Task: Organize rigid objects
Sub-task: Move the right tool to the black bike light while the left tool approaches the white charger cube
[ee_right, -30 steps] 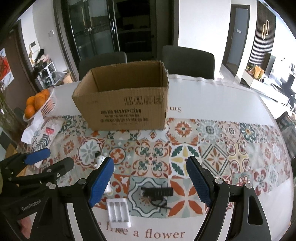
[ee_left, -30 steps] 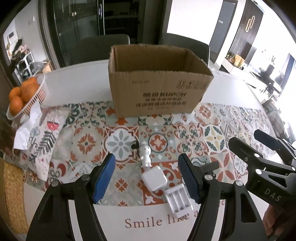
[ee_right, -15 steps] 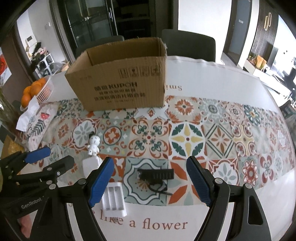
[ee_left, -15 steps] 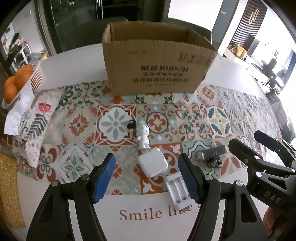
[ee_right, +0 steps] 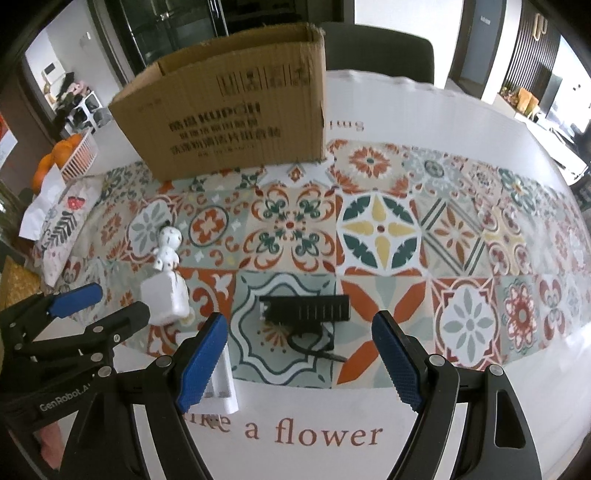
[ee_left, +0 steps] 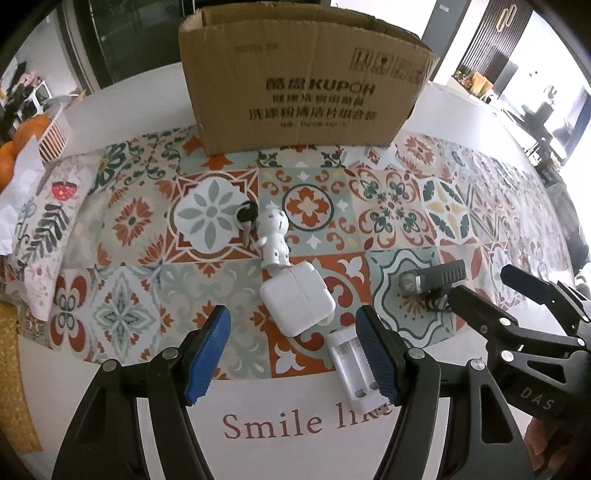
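Two dark chairs (ee_right: 376,48) are set behind the table (ee_right: 424,122); glass doors (ee_right: 173,26) (dark-framed) and bright daylight at the right are seen.

A: What sits between the right claw (ee_right: 299,356) fingers?

B: Nothing is gripped. Its 2 blue pads stand apart, and past them a black ribbed device (ee_right: 306,308) with a dark cord lies on the patterned cloth (ee_right: 380,236).

A: And to the left?

B: The left claw (ee_right: 107,301), also parted, is near a white cube charger (ee_right: 162,300). A small white figurine (ee_right: 168,249) stands just behind that charger. A white battery holder (ee_right: 223,387) lies partly hidden behind the right claw's left finger.

A: Farther back?

B: An open cardboard box (ee_right: 236,114) stands on the surface, with a basket of oranges (ee_right: 75,157) at the far left.
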The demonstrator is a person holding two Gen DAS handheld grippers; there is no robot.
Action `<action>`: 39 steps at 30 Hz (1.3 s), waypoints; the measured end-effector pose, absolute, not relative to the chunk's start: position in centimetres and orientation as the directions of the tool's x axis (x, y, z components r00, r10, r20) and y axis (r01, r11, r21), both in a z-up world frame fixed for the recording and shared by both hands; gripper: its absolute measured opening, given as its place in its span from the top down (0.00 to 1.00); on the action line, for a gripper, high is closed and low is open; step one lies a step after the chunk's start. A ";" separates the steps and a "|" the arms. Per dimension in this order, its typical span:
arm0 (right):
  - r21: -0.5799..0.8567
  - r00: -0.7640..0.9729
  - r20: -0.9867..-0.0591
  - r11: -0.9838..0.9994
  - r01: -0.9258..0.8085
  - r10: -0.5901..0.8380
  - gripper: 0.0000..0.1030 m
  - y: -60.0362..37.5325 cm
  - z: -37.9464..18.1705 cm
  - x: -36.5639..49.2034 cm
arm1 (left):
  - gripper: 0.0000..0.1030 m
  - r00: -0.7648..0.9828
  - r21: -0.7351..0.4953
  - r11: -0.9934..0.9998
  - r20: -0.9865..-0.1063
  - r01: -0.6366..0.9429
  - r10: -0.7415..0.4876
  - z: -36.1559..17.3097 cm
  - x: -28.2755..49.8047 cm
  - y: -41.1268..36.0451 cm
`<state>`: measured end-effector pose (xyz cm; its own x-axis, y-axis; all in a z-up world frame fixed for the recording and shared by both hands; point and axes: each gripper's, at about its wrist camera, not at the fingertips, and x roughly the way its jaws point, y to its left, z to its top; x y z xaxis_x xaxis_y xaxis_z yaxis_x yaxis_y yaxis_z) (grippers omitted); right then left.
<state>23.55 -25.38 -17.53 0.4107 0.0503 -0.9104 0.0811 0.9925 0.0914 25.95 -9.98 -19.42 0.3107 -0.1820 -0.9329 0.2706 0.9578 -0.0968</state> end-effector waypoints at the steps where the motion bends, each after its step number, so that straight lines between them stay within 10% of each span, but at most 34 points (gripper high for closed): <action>1: 0.095 0.406 -0.912 0.992 0.079 0.055 0.21 -25.4 -17.8 23.6 | 0.32 0.309 -0.099 0.957 -0.933 0.274 -0.185 -19.6 26.0 -10.0; 39: 0.138 0.360 -0.929 0.983 0.119 0.086 0.28 -26.1 -22.2 26.4 | 0.47 0.248 -0.156 0.971 -0.948 0.180 -0.198 -24.8 29.8 -11.2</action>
